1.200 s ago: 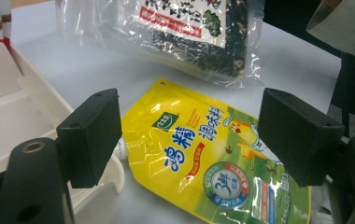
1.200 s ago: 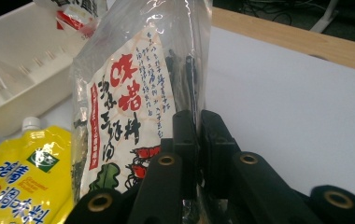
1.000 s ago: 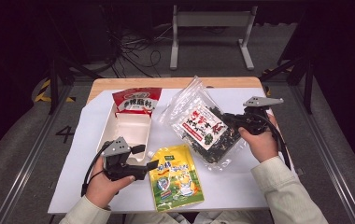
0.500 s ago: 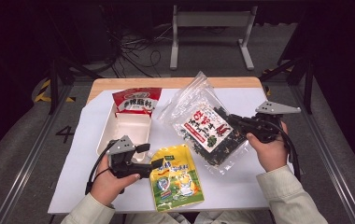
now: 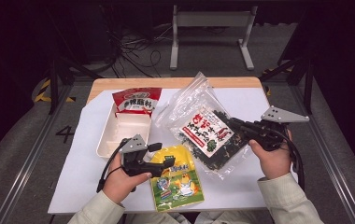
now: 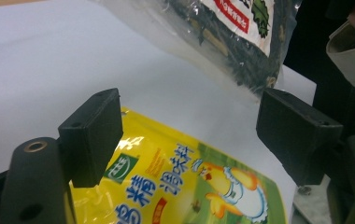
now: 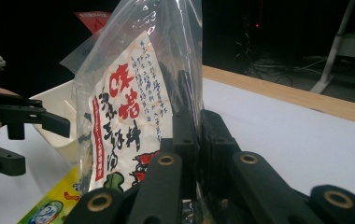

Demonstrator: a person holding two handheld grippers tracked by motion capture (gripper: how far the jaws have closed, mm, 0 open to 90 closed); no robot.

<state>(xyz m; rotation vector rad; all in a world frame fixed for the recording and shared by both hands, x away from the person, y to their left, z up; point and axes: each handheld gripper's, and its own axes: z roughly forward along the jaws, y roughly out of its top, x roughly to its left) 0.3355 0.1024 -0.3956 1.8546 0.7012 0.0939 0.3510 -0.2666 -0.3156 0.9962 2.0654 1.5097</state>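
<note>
Open white bench lies right of and behind your right gripper; its far wooden edge runs level across the back. The near-left of the sheet is bare too.

Your right gripper's jaws are clamped tight on the lower right edge of the seaweed bag, holding it tilted above the bench. Its long axis runs from the near right up toward the far left, with the clear top corner pointing to the far edge.

Your left gripper hangs with jaws wide apart over the yellow pouch, nothing pinched between them. The pouch lies flat at the near edge, long axis running away from you.

The white tray sits just left of the bag, with the red packet propped on its far end.
</note>
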